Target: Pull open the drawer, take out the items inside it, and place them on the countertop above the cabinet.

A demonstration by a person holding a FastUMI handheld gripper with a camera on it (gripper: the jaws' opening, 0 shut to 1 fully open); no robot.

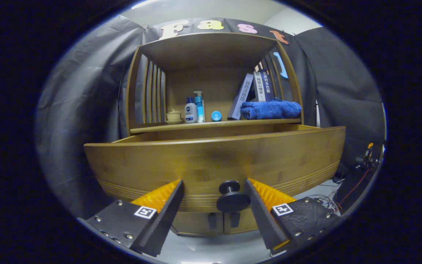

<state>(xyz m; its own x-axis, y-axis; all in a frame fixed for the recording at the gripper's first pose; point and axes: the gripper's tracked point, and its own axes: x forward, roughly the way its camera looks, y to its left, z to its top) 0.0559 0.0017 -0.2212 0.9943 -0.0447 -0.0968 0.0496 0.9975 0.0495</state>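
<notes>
A wooden cabinet's drawer [214, 161] stands pulled out toward me, its broad front panel facing the camera. A dark round knob [232, 196] sticks out low on that panel. My gripper [214, 185] is open, with one finger on each side of the knob, which sits nearer the right finger [260, 212]; neither finger presses on it. The drawer's inside is hidden behind its front panel. The countertop [211, 124] above the drawer carries a small lidded cup [174, 116], a white and blue bottle [191, 111], a blue pump bottle [199, 106], a blue cap [216, 116], leaning books [255, 91] and a folded blue towel [271, 109].
A hutch with slatted sides [154, 91] and a top shelf [207, 47] encloses the countertop. Two small dark handles [224, 220] on the lower cabinet doors sit under the drawer. Cables and small equipment [365, 159] lie on the floor to the right.
</notes>
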